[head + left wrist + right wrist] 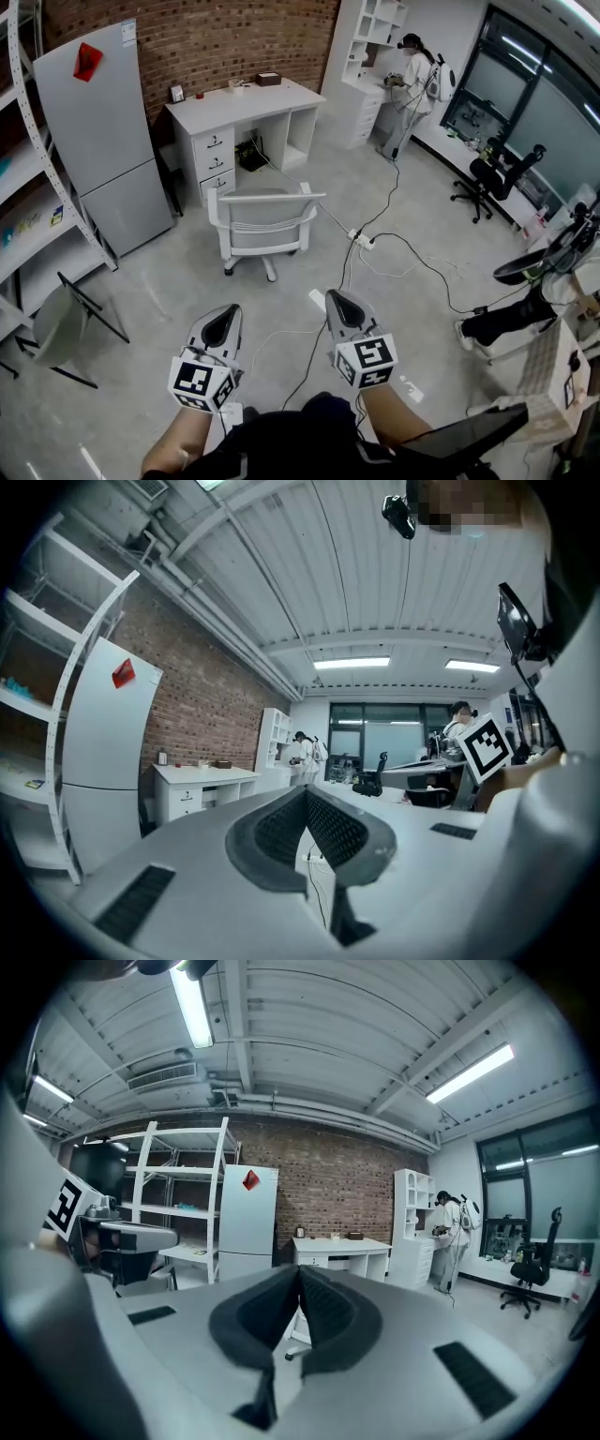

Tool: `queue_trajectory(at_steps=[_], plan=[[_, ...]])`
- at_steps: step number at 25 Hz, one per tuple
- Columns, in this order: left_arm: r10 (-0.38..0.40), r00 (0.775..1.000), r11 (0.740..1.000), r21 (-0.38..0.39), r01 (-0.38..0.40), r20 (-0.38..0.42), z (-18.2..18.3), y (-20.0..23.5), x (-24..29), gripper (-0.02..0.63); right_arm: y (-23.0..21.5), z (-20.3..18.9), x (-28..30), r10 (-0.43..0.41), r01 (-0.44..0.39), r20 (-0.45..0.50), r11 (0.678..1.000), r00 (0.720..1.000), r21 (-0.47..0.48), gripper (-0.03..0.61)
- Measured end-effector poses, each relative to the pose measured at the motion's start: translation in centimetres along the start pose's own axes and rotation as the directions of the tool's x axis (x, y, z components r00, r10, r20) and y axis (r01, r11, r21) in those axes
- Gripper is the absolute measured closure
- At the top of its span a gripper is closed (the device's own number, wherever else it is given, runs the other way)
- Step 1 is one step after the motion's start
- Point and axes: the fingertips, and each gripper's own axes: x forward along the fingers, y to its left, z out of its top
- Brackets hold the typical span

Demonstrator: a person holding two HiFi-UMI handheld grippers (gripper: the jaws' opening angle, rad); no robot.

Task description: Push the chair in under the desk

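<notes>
Brick-walled office: chair [262, 223] stands clear of desk [246, 105].

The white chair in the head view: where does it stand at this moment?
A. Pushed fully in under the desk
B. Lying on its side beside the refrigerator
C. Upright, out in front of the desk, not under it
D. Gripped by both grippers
C: in the head view the white chair stands upright out in front of the white desk, with its seat not under the desktop.
</notes>
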Motion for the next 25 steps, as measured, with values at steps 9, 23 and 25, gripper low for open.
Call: queue_trajectory(at_steps=[9, 23, 25], plan=[[-0.041, 0.999, 0.999, 0.019, 0.04, 0.033, 1.2, 1.6, 1.7, 0.606, -0.8, -0.4, 3.1, 0.008, -0.008, -0.005, 1.0, 1.0, 0.022, 0.571], [0.076, 0.997, 0.997, 0.022, -0.076, 0.01, 1.4, 4.4, 11.7, 0.606, -8.6, 0.7, 12.0, 0.116, -0.117, 0.031, 0.993, 0.993, 0.026, 0.571], [0.097, 0.995, 0.995, 0.024, -0.097, -0.004, 1.1, 4.7, 13.2, 0.606, -9.9, 0.5, 13.0, 0.127, -0.129, 0.031, 0.991, 0.991, 0.034, 0.569]])
